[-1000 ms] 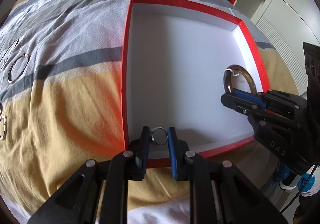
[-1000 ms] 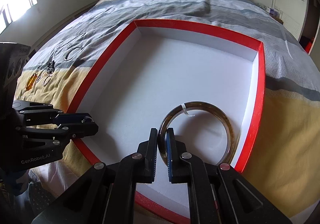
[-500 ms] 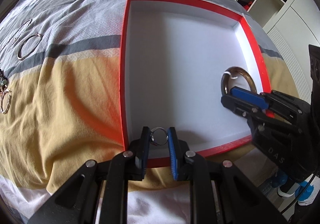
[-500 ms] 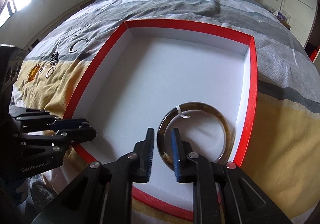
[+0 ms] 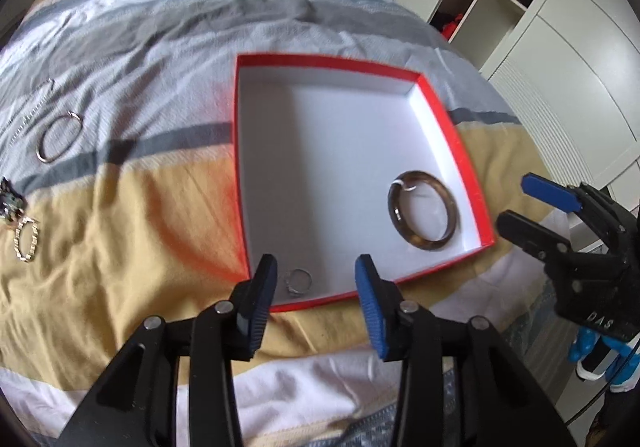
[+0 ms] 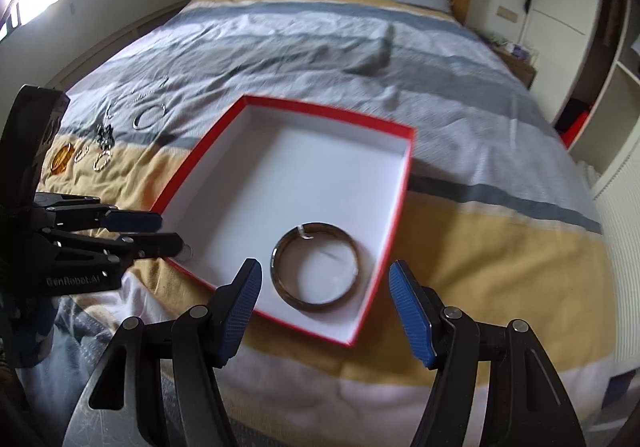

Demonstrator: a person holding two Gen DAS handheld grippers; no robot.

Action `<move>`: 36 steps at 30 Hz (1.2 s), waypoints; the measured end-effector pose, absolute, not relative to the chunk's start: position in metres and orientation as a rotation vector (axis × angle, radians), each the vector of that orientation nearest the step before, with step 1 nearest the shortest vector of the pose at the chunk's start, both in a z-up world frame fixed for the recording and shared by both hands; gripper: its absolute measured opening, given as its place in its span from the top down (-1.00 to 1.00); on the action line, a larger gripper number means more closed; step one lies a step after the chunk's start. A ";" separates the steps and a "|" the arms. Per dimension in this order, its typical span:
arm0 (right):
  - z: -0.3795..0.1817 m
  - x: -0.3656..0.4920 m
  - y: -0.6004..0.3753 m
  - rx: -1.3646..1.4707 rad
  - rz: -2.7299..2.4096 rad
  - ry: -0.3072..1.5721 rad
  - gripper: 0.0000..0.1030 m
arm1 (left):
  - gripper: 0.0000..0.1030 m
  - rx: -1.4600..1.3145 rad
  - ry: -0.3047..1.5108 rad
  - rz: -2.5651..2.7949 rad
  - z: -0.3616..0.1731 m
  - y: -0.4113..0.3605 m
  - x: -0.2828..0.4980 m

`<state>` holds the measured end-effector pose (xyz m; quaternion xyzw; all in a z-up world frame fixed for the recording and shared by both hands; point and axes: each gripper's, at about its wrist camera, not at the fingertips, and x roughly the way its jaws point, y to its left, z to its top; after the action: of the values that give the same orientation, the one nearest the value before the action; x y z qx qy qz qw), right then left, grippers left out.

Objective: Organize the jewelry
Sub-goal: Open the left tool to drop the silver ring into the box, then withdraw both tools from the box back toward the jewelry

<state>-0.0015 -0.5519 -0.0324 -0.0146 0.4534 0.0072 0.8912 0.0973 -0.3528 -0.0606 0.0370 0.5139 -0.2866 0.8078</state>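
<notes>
Two pieces in, most of the lot left. Brown bangle (image 5: 423, 210) flat on the white floor of the red box (image 5: 452, 135), in its near right corner, close to the right wall. Small silver ring (image 5: 299, 280) flat in the near left corner, just inside the front edge.

Left gripper (image 5: 316, 289) above that front edge, jaws half apart after just opening, nothing between the pads, ring lying free below and between them. Right gripper (image 6: 325, 301) likewise above the near right corner, jaws wide after just opening, bangle loose on the box floor and touched by neither pad. Both releases judged complete.

Remaining on the bedspread (image 6: 360, 59), well left of the box: thin silver hoop (image 5: 59, 138) on the grey stripe, twisted gold hoop (image 5: 27, 239) on the yellow band near the bed's left edge, dark beaded piece (image 5: 10, 203) just above it, amber bangle (image 6: 61, 161) farther toward that edge, plus a fine chain (image 6: 150, 89), too small to read in detail. Judged early in the job: next step likely a reach left for another piece.
</notes>
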 end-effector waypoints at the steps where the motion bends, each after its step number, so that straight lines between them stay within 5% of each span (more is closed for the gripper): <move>1: -0.024 -0.009 -0.552 -0.032 -0.003 0.931 -0.27 | 0.25 0.077 1.083 -0.614 -0.055 -0.348 0.095; 19: 0.081 -0.080 -0.461 -0.003 -0.082 0.729 -0.25 | 0.16 0.095 0.920 -0.474 0.011 -0.122 0.034; 29: 0.097 -0.072 -0.371 0.013 0.035 0.681 0.31 | 0.16 0.002 0.892 -0.284 0.004 0.037 0.010; 36: 0.075 -0.041 -0.319 -0.019 0.183 0.731 0.64 | 0.17 -0.045 0.882 -0.201 -0.005 0.078 0.014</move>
<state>-0.0409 -0.3187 0.0750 -0.0093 0.3568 0.0896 0.9298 0.0144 0.0785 -0.0048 -0.0216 0.4263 -0.0973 0.8991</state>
